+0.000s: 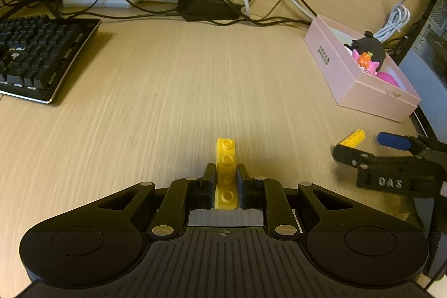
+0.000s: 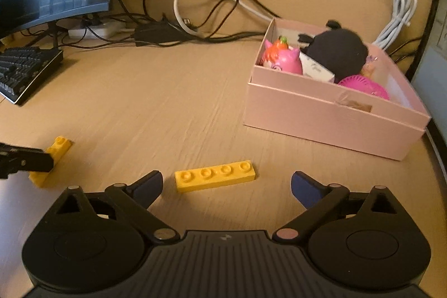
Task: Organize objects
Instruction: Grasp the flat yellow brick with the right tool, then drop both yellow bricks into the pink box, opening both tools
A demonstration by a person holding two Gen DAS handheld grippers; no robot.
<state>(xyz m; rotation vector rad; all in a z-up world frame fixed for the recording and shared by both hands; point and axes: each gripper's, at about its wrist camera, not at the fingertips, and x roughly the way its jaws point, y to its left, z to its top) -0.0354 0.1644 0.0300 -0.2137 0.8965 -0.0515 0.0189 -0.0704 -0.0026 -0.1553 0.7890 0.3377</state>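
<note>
Now left gripper point(image 1: 226, 186) fingers clamp yellow brick point(image 1: 225, 172); right gripper point(image 2: 226, 186) fingers spread around second brick point(image 2: 215, 175).

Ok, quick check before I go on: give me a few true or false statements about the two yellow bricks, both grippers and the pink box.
1. The left gripper is shut on a yellow brick. True.
2. The right gripper is clamped on the second yellow brick. False: its jaws stand wide open, with that brick lying on the desk between them.
3. The pink box is empty. False: it holds a pink toy, a black plush and more.
4. The second brick lies outside the box. True.
5. A keyboard sits on the desk. True.
</note>
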